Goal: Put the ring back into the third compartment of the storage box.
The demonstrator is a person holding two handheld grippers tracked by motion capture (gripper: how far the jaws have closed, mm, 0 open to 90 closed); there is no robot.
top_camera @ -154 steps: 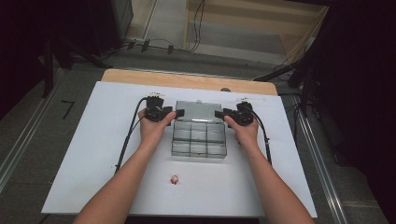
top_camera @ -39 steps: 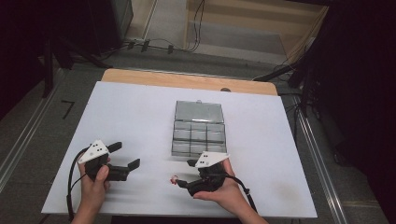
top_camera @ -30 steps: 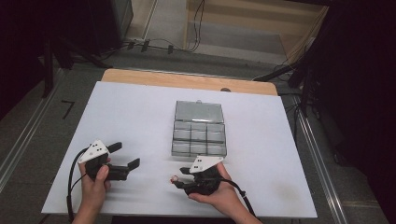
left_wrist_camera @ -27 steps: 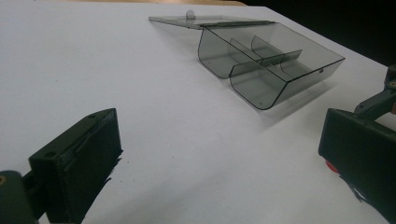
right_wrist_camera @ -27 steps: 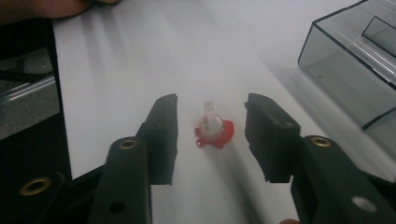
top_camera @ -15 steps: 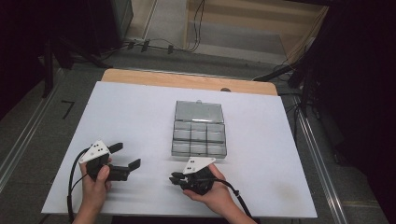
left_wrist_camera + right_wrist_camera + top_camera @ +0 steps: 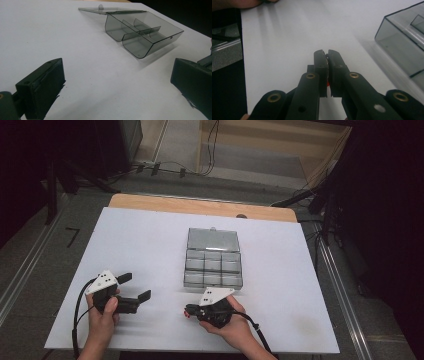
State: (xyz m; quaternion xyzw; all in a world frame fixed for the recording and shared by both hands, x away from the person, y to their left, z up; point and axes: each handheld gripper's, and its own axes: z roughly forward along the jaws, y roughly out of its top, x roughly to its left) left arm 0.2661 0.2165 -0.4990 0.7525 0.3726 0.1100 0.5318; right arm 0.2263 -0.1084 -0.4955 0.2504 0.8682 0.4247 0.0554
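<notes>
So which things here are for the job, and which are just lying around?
For the job:
- small red thing, pinched in the right gripper, whose jaws have just closed on it
- clear box with compartments, lid open
- left gripper, jaws open, holding nothing

Just lying around:
- white table
- cables on the floor behind it

My left gripper (image 7: 134,287) sat low at about eight o'clock of the high view, gripped in my left hand (image 7: 102,312), its jaws spread wide and pointing toward three o'clock — the pads (image 7: 45,87) stood well apart in the left gripper view. My right gripper (image 7: 189,311) lay near six o'clock, cradled in my right hand (image 7: 230,322), aimed toward nine o'clock. Its jaws had just been closing and stood almost together — a sliver of something red showed between them.
</notes>
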